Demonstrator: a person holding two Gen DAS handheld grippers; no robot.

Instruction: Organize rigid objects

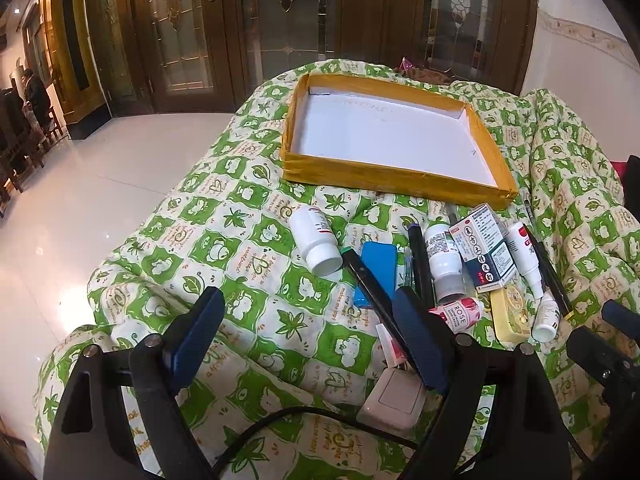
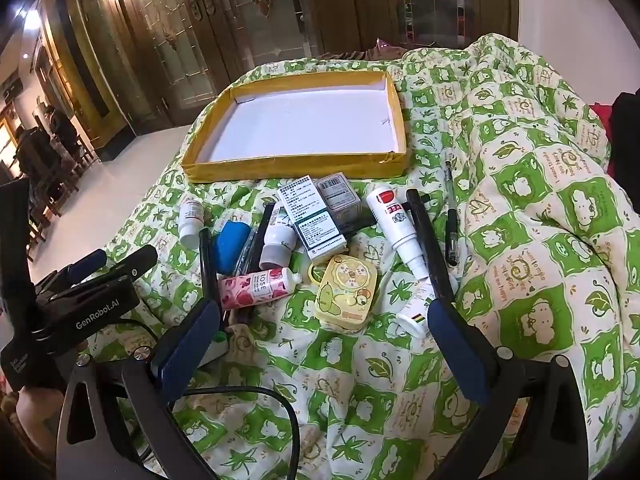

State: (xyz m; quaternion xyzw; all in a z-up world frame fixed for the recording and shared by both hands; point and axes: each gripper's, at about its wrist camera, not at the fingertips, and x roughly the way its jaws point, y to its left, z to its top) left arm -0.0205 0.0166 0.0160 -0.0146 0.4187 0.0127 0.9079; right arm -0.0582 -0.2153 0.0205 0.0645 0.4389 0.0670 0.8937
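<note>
We are hovering both grippers, left gripper (image 1: pixel 308 336) and right gripper (image 2: pixel 324 344), fingers spread and holding nothing, over the clutter (image 2: pixel 344 296); the empty tray (image 2: pixel 296 168) is waiting at twelve o'clock. Next we are probably picking a first item.

Black hand-held gripper (image 2: pixel 320 332), blue pads (image 2: pixel 456 344), silver screws, "GenRobot.AI" lettering.

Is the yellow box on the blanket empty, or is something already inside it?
Empty. Both views show only the bare white floor inside the yellow box; everything else lies outside it.
</note>
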